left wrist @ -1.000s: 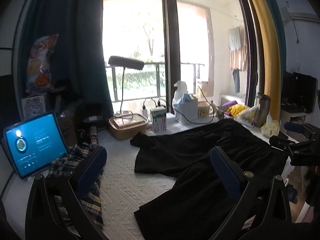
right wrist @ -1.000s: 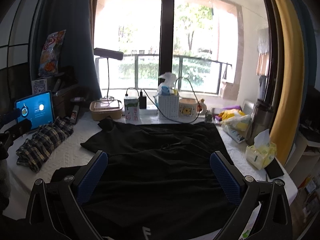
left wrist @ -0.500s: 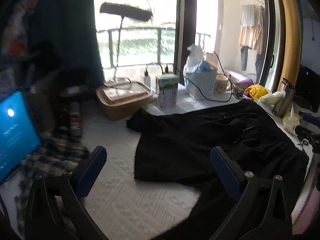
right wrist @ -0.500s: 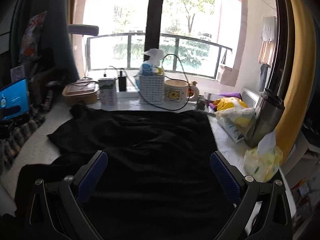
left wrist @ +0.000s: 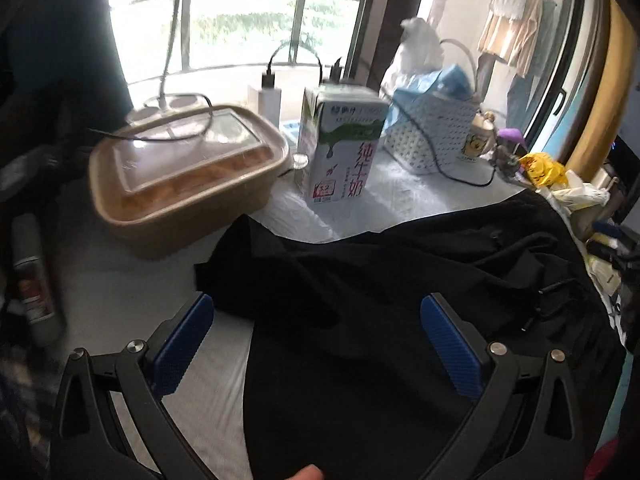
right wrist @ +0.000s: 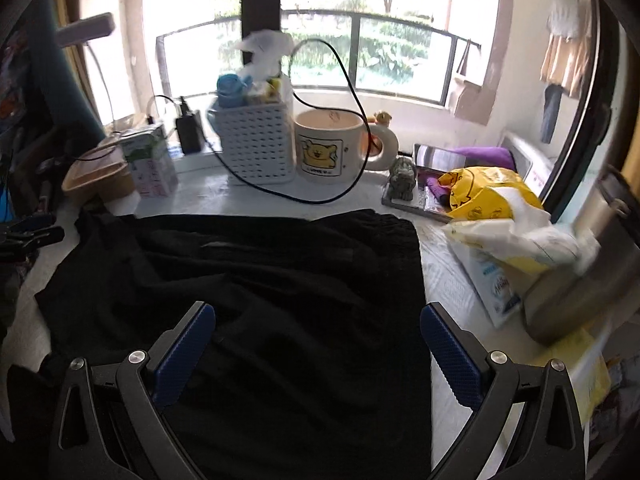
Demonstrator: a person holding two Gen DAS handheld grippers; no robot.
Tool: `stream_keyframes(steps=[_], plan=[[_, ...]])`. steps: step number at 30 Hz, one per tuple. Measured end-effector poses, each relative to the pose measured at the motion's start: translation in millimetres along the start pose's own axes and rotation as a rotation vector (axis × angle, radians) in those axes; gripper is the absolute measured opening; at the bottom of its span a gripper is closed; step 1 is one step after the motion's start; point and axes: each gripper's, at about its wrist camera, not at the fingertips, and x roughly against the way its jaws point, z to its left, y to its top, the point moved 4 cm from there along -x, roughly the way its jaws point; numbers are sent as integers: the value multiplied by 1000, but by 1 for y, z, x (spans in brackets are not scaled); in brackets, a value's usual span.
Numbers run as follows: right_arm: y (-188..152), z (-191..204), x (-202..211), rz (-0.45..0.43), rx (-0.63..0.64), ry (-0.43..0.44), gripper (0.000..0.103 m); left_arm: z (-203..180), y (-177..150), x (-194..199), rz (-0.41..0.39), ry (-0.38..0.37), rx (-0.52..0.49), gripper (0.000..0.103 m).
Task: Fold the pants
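Note:
Black pants [left wrist: 380,292] lie spread and rumpled on a white textured table cover [left wrist: 128,288]. My left gripper [left wrist: 316,320] is open and empty, low over the pants' far-left leg end, its blue pads [left wrist: 184,340] wide apart. In the right wrist view the pants [right wrist: 260,280] fill the middle, with the waistband toward the right edge. My right gripper [right wrist: 316,328] is open and empty above the pants near that right edge. A drawstring [left wrist: 552,300] lies on the cloth.
A brown lidded food box [left wrist: 180,172], a milk carton [left wrist: 344,148] and a white basket [right wrist: 256,148] stand at the back. A bear mug [right wrist: 332,148], yellow bags [right wrist: 492,204] and a steel flask [right wrist: 592,268] crowd the right side. Cables trail across the back.
Both grippers have moved forward and lower toward the pants. The left view has swung right, losing the tablet and plaid cloth. Both stay open.

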Motion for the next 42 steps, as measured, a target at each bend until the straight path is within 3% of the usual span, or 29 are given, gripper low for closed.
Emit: stream_keyframes(steps=[7,10,11,13,15,18,21,27,32,34,37,39,42], plan=[[33,-35,-41,29,-16,-28,103,9,6,-31,55,9,35,101],[38,-45,-61,55,-23,-10,103,5,7,-39,73,-13,32,78],[39,-48,-67,61,-16,-18,103,4,4,-41,93,-19,21,63],[42,-50,-76,68,0,-14,101,0,2,-42,85,26,-17,53],[47,-50,-86,84,32,-16,96,-1,-1,-39,84,59,-22,27],[51,-47,-97,105,55,-5,91,1,-12,-28,87,57,3,5],[49,-39,-102,122,83,9,82,-1,-32,-9,89,75,6,4],[41,-30,-100,127,103,16,80,-3,-73,26,114,66,45,4],[43,-20,-93,115,150,-3,79,4,-76,49,126,27,84,6],[46,-19,-90,110,159,-8,79,12,-66,59,107,26,101,12],[53,-23,-92,102,149,-16,79,25,-41,73,28,64,83,34],[55,-26,-99,118,142,-21,79,40,-25,70,4,77,109,54],[50,-22,-115,153,155,-20,79,58,-11,44,37,90,144,55]])
